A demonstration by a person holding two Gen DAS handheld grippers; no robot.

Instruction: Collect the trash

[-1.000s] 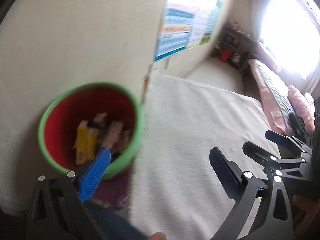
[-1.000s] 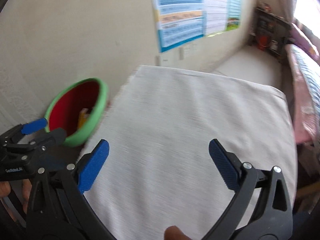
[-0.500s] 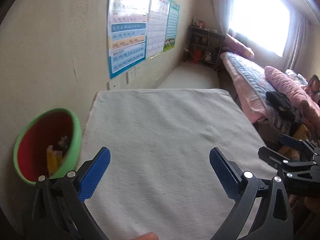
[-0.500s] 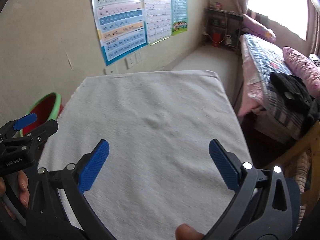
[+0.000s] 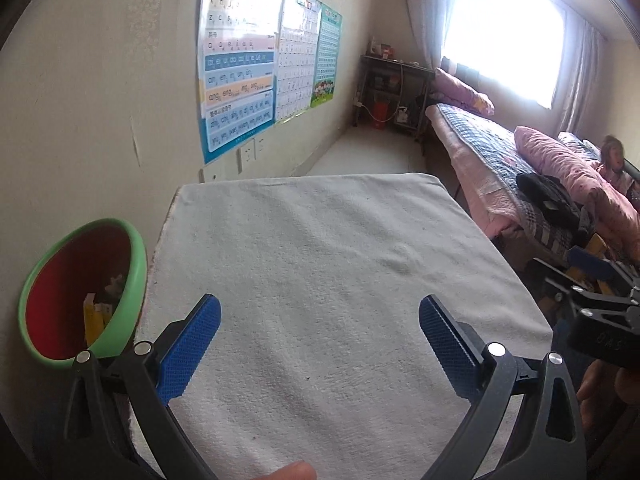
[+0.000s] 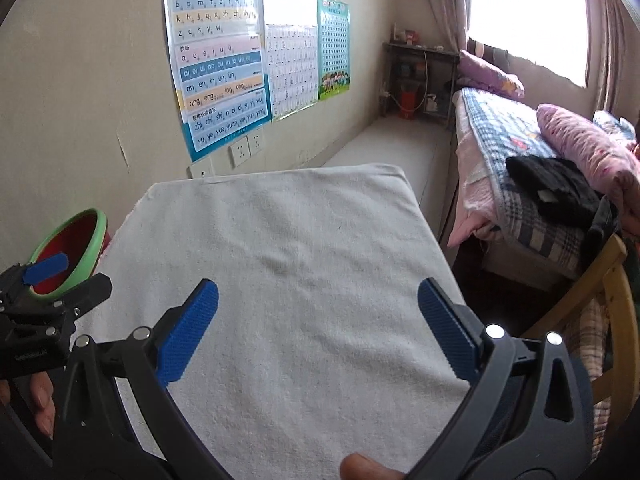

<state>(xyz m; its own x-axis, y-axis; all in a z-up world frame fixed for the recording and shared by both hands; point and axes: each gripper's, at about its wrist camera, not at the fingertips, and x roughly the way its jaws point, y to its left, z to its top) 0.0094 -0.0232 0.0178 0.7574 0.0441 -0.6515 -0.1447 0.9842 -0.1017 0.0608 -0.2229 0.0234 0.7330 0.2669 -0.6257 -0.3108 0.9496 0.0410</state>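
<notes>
A red trash bin with a green rim stands at the left of the table, by the wall; yellow and pale scraps of trash lie inside it. It also shows in the right wrist view. My left gripper is open and empty, above the near part of the white cloth-covered table. My right gripper is open and empty, over the same table. I see no loose trash on the cloth.
Posters hang on the wall behind the table. A bed with pink bedding and a dark garment is at the right. A wooden chair stands by the table's right side. A small shelf sits in the far corner.
Both views swung up and right, away from the bin, to level over the table. The bin moved from the centre-left of the left wrist view to its left edge.
</notes>
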